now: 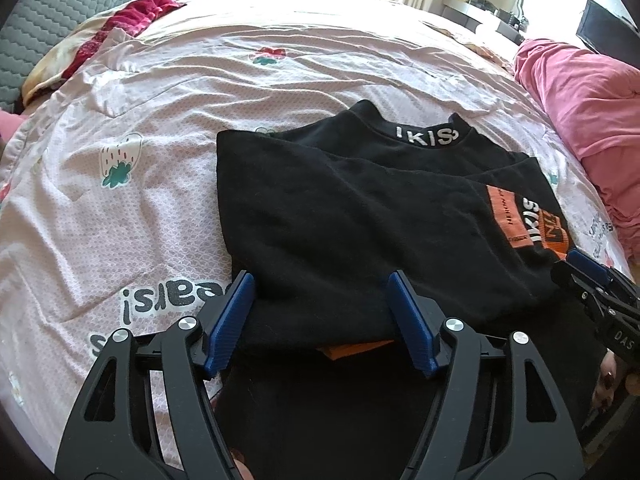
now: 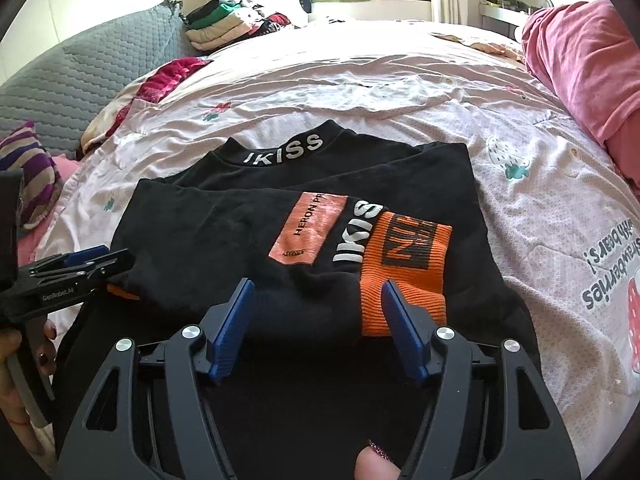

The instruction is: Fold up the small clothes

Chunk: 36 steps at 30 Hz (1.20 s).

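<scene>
A small black top (image 1: 360, 216) with a white-lettered collar lies partly folded on the bed; it also shows in the right wrist view (image 2: 224, 236). Its sleeves are folded across the body, and one ends in an orange ribbed cuff (image 2: 404, 268). My left gripper (image 1: 320, 304) is open, its blue pads on either side of the folded near edge at the left. My right gripper (image 2: 316, 304) is open over the near edge at the orange cuff. Each gripper shows in the other's view, the right gripper (image 1: 588, 276) at the top's right edge and the left gripper (image 2: 80, 268) at its left edge.
The top lies on a pink strawberry-print bed cover (image 1: 160, 120). A pink blanket (image 1: 580, 92) is heaped at the right. A red cloth (image 1: 132, 16) and a stack of folded clothes (image 2: 224, 20) sit at the far left. A grey quilted cushion (image 2: 80, 68) lines the left side.
</scene>
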### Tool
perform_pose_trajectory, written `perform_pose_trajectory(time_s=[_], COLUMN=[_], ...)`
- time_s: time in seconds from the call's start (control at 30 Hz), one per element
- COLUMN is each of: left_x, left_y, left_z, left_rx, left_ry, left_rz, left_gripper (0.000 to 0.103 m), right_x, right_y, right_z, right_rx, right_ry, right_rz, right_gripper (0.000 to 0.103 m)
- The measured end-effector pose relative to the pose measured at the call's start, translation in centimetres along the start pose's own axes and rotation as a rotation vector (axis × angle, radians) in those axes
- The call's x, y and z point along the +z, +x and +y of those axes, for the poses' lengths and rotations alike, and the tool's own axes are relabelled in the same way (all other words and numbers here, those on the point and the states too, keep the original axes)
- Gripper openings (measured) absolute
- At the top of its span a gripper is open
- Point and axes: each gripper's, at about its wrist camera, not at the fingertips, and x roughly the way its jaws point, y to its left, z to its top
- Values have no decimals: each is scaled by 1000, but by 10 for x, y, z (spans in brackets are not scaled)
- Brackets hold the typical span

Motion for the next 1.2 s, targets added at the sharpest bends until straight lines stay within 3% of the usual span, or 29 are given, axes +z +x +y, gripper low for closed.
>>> perform_pose_trajectory(time_s=[0.13, 0.33, 0.4, 0.63, 0.9, 1.2], left_x=[1, 4, 5, 8, 1, -14], left_y=[-6, -25, -34, -55, -80, -96], left_z=[0, 0, -2, -7, -22, -36], left_rx=[-6, -45, -20, -15, 50, 47], left_ry=[-6, -44, -34, -32, 15, 45], left_rz=[-11, -42, -69, -114, -169, -192], left_gripper=[68, 87, 93, 93, 93, 93], right_x=[1, 5, 6, 6, 3, -7], right_y=[-7, -23, -28, -46, -71, -99], right_z=[1, 2, 3, 9, 10, 5], right_rx=[-10, -12, -5, 4, 8, 15], right_ry=[1, 4, 5, -21, -39, -39], right_rz=[-21, -57, -68, -101, -146, -180], right_gripper=[75, 91, 93, 95, 96, 96])
